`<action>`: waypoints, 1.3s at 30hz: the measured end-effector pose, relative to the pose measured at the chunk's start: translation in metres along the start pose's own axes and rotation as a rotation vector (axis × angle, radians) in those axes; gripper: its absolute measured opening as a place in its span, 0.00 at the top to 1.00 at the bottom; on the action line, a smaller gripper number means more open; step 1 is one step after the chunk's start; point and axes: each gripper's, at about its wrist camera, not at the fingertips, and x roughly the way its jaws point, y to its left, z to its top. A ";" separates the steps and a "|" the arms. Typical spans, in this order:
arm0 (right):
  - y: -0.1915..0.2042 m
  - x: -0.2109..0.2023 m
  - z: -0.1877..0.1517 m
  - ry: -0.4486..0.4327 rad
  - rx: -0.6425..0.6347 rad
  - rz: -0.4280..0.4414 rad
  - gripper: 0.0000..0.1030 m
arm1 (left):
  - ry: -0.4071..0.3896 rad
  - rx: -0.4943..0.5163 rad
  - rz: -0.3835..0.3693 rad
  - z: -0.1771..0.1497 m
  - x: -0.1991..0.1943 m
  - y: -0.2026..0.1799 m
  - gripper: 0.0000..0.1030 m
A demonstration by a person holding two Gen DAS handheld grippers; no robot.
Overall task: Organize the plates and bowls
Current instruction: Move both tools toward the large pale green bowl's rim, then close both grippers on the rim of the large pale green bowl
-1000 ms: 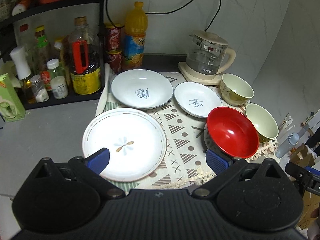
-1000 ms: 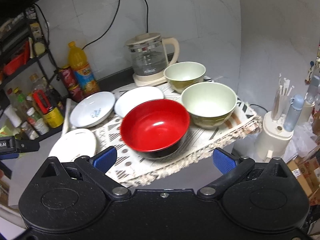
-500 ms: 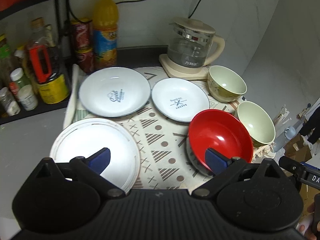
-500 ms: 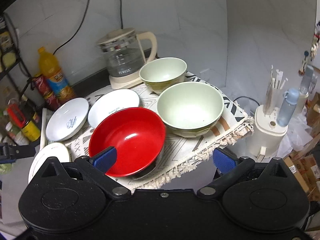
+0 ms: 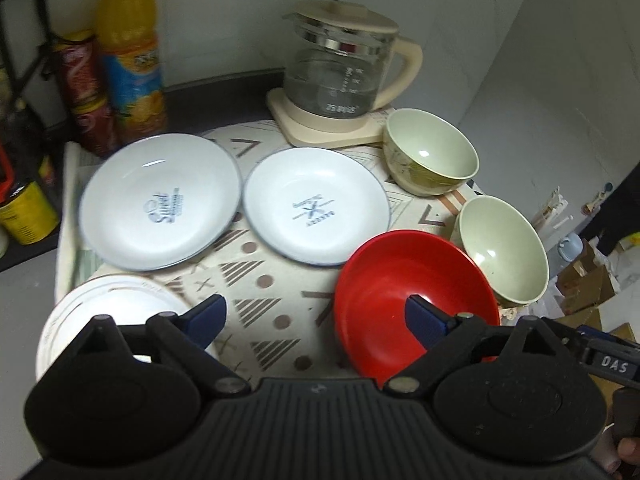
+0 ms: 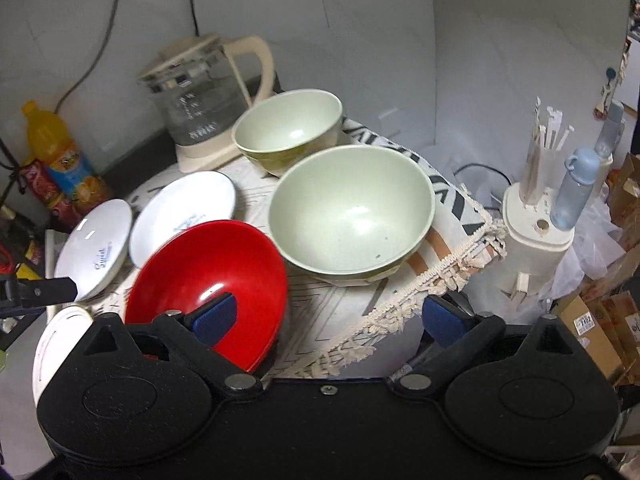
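On the patterned cloth, the red bowl (image 6: 208, 280) is sitting tilted beside the big green bowl (image 6: 352, 212). Nearest to it is the right gripper (image 6: 326, 316), jaws wide apart and holding nothing, one finger hanging over the red bowl's inside. The left gripper (image 5: 316, 316) is waiting, jaws wide apart too, near the white plates (image 5: 316, 204).

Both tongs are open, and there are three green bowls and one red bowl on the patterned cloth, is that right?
Not quite: the left wrist view shows only two green bowls, one by the kettle and one beside the red bowl. The rest holds.
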 end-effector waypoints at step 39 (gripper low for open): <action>-0.084 0.109 0.047 0.189 0.160 -0.030 0.55 | 0.261 0.254 -0.127 0.075 0.173 -0.152 0.45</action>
